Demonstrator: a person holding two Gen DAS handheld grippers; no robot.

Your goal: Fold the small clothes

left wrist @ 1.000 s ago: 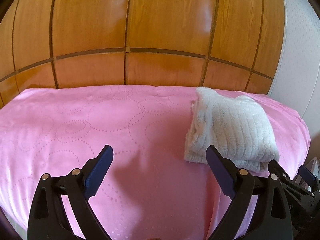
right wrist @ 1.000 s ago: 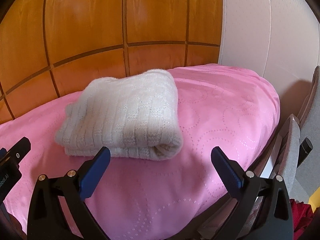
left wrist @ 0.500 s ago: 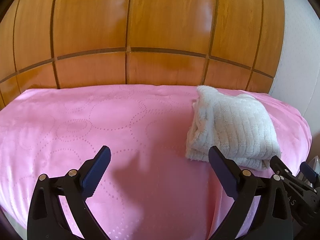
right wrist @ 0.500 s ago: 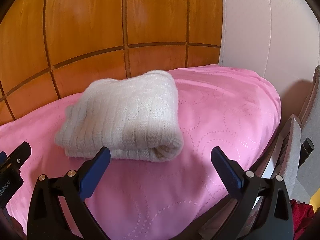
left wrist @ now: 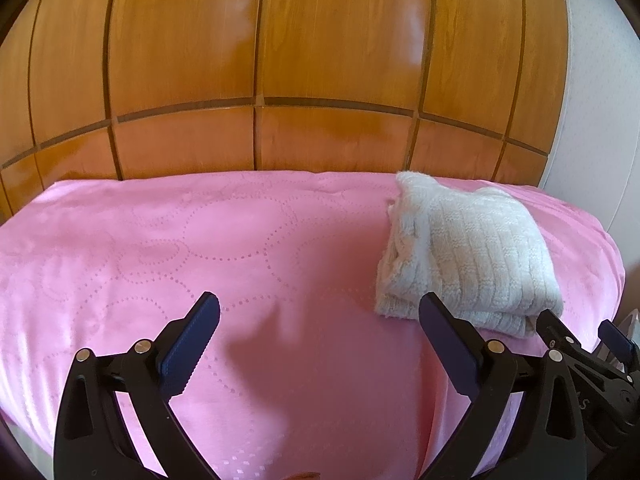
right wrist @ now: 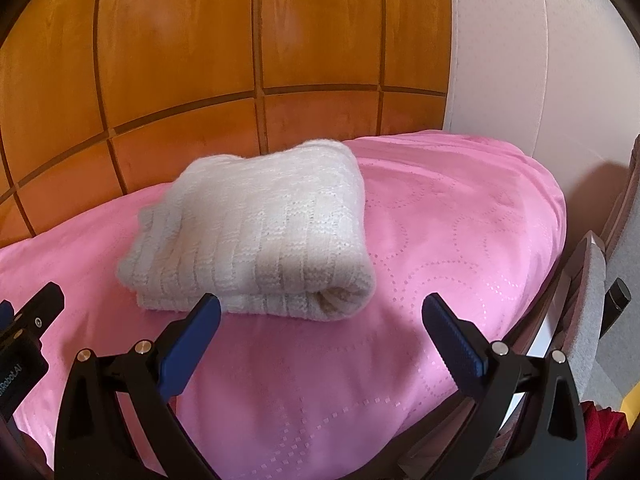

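Note:
A cream knitted garment (left wrist: 468, 252) lies folded into a thick rectangle on the right part of the pink bedcover (left wrist: 200, 248). It also shows in the right wrist view (right wrist: 260, 232), just beyond the fingers. My left gripper (left wrist: 318, 316) is open and empty, hovering over bare pink cover to the left of the garment. My right gripper (right wrist: 320, 316) is open and empty, just in front of the garment's near folded edge, not touching it. The right gripper's body (left wrist: 580, 364) shows at the lower right of the left wrist view.
A wooden panelled headboard (left wrist: 260, 60) stands behind the bed. A white wall (right wrist: 540, 52) is on the right. A grey chair (right wrist: 588, 300) stands beside the bed's right edge, with red cloth (right wrist: 604, 436) below it.
Both grippers have drawn back slightly from the bed and stay open. The folded garment has not moved.

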